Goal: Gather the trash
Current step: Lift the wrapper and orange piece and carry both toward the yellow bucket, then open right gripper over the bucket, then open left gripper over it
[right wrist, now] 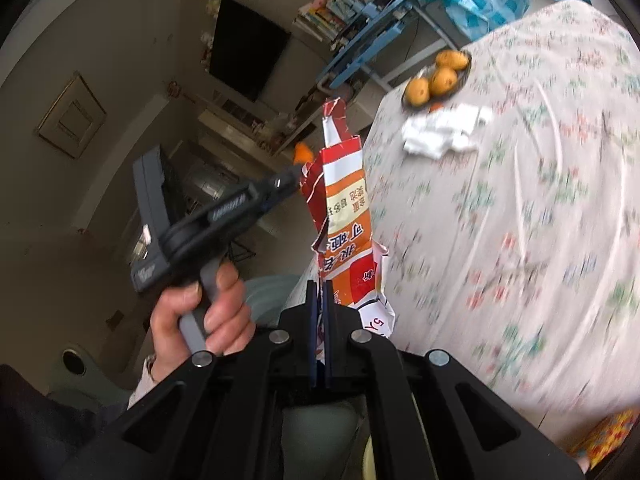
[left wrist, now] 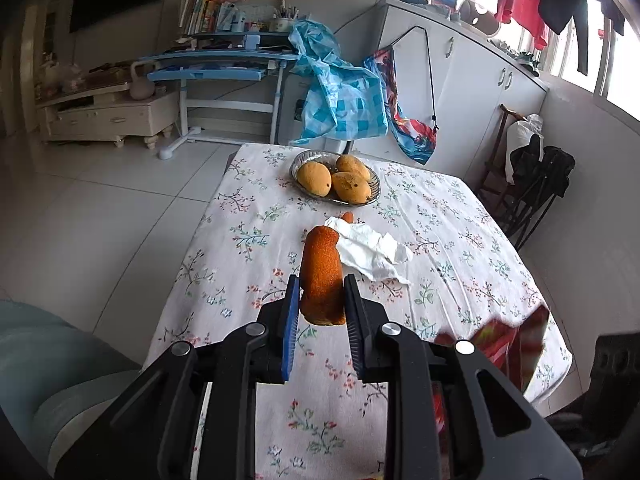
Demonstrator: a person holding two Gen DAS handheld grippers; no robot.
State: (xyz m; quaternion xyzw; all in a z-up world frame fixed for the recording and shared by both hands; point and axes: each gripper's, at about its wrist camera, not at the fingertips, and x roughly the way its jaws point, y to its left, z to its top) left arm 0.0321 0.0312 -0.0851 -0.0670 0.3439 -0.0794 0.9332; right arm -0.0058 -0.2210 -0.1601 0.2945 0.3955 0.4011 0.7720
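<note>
My left gripper point(left wrist: 321, 282) is shut on an orange fruit peel point(left wrist: 321, 268) and holds it above the floral tablecloth point(left wrist: 460, 240). A crumpled white tissue point(left wrist: 370, 251) lies on the table just beyond it, with a small orange scrap point(left wrist: 347, 216) at its far edge. My right gripper point(right wrist: 320, 288) is shut on a torn red, orange and white snack wrapper point(right wrist: 345, 216) that stands upright, held off the table's left edge. The tissue point(right wrist: 442, 130) also shows in the right wrist view. The left gripper point(right wrist: 240, 204) appears there, held in a hand, with the peel's tip point(right wrist: 303, 153) showing.
A glass dish with three mangoes point(left wrist: 336, 178) stands at the table's far end. Beyond it are a blue desk point(left wrist: 224, 68), a blue plastic bag point(left wrist: 340, 92) and white cabinets point(left wrist: 480, 80). A folded chair point(left wrist: 532, 184) stands right of the table. A grey-green seat point(left wrist: 48, 360) is at left.
</note>
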